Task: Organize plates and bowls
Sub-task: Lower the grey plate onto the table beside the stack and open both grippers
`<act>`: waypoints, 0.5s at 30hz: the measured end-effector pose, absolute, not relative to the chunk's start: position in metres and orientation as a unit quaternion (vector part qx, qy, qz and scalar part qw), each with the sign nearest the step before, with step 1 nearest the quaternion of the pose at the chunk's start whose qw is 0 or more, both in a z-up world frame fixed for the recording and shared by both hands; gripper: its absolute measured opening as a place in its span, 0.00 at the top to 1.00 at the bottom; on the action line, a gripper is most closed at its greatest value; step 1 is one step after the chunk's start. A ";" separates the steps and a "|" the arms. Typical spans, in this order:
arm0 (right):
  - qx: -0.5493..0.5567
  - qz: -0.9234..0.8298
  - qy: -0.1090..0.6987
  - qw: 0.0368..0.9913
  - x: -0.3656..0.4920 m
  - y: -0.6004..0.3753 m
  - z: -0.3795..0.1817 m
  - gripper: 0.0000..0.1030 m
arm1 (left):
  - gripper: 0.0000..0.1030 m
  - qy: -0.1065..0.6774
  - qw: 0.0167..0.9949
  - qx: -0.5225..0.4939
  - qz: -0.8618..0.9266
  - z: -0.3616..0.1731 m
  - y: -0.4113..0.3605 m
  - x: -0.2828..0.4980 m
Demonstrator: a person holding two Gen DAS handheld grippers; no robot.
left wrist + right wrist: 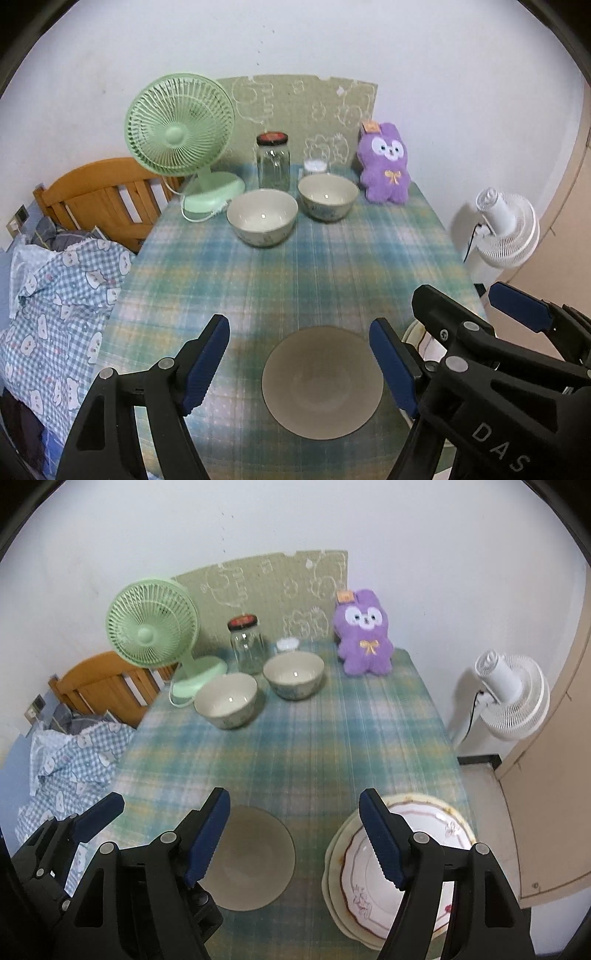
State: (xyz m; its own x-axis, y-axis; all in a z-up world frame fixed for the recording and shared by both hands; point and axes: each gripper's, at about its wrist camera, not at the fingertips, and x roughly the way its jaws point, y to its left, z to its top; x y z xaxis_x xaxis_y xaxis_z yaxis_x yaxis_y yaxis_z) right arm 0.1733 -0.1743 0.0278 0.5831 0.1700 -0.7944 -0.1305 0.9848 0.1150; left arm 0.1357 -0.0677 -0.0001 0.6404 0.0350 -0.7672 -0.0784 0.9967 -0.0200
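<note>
While both views catch the grey plate lying flat near the counter's front edge, only the right wrist view shows the stack of plates beside it at the front right corner, a white plate with a red scalloped line on top of cream ones. In the left wrist view that stack is almost wholly hidden behind the right claw.

The left claw hangs above the grey plate with its jaws wide apart and nothing between its pads. The right claw is likewise wide open and holds nothing; its left finger is over the grey plate's edge, its right finger over the stack.

Two bowls stand apart toward the counter's back edge, both showing nothing inside. Behind them stand a glass jar with a dark lid, seemingly empty, and a small white container. A green fan occupies the back left corner, a purple plush toy the back right. A white floor fan stands off the counter's right edge.
</note>
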 end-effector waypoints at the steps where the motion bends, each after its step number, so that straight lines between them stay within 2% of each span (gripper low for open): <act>1: 0.021 0.084 0.446 0.891 0.174 -0.173 0.031 0.27 | 0.22 0.423 0.905 -0.027 0.032 0.002 -0.067 0.137; 15: 0.017 0.067 0.426 0.902 0.214 -0.147 0.052 0.27 | 0.22 0.403 0.915 -0.013 0.013 0.020 -0.043 0.177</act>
State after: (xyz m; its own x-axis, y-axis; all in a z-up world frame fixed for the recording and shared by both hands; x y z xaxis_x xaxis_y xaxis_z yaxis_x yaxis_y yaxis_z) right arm 0.2138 -0.1469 0.0523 0.6278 0.1359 -0.7664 -0.1075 0.9903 0.0875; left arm 0.1765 -0.0427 0.0201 0.6746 0.0134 -0.7380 -0.0344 0.9993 -0.0133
